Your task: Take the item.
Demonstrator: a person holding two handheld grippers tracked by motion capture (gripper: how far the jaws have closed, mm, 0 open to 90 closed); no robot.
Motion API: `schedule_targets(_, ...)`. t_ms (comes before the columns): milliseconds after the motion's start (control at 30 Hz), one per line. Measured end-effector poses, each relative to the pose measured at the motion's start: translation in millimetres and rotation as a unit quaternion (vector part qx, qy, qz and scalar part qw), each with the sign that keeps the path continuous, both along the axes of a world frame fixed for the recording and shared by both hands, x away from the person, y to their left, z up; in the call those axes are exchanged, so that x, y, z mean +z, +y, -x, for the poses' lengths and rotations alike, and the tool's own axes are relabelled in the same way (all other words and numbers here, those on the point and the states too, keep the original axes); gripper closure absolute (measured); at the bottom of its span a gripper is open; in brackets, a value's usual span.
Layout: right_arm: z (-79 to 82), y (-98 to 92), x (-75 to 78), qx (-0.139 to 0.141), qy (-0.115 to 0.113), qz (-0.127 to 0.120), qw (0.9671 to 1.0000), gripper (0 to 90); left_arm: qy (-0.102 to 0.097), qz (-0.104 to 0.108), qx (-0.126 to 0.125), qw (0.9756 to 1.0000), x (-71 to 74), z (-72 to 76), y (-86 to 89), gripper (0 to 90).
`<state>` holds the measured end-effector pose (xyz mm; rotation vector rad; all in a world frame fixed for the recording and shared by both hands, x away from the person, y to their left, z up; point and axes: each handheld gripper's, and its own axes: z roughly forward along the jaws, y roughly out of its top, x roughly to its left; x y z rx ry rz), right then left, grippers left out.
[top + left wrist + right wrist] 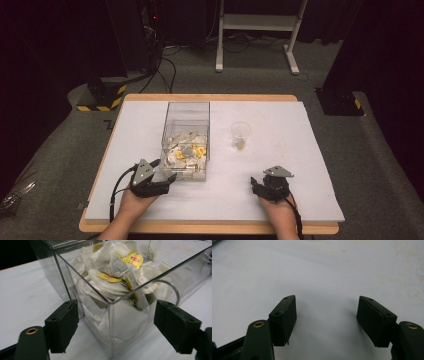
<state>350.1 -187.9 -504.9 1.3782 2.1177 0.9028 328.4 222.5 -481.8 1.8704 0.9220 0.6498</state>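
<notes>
A clear plastic box stands on the white table, heaped with white tea bags that carry yellow tags. In the left gripper view the tea bags fill the box, whose near corner sits between my jaws. My left gripper is open at that near-left corner, and its pads stand just off the walls. My right gripper rests low over bare table at the near right, open with nothing between its pads.
A clear plastic cup with a little brownish matter at its bottom stands right of the box. The white table top has a wooden rim. On the floor behind are a white frame stand and a yellow-and-black striped block.
</notes>
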Motion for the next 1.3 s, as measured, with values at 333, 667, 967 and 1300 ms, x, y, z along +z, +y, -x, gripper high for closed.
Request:
schedule_targets(333, 0.0, 0.1, 0.0, 0.000, 0.001, 0.000, 1.0000, 32.1, 0.008, -0.008, 0.028, 0.9996, -2.0, -11.1, 2.4, 9.0)
schedule_targets(667, 0.2, 0.6, 0.0, 0.000, -0.001, 0.003, 1.0000, 32.2, 0.014, -0.002, 0.028, 0.9995, -2.6, -21.7, 0.2, 6.8)
schedule_targets(967, 0.0, 0.3, 0.0, 0.000, -0.001, 0.003, 1.0000, 32.2, 0.017, 0.001, 0.028, 0.9995, -2.8, -30.6, -1.3, 6.1)
schedule_targets(1300, 0.1, 0.5, -0.1, 0.000, -0.001, 0.003, 1.0000, 32.2, 0.019, 0.015, 0.035, 0.9991, -2.8, -42.1, -1.2, 7.4)
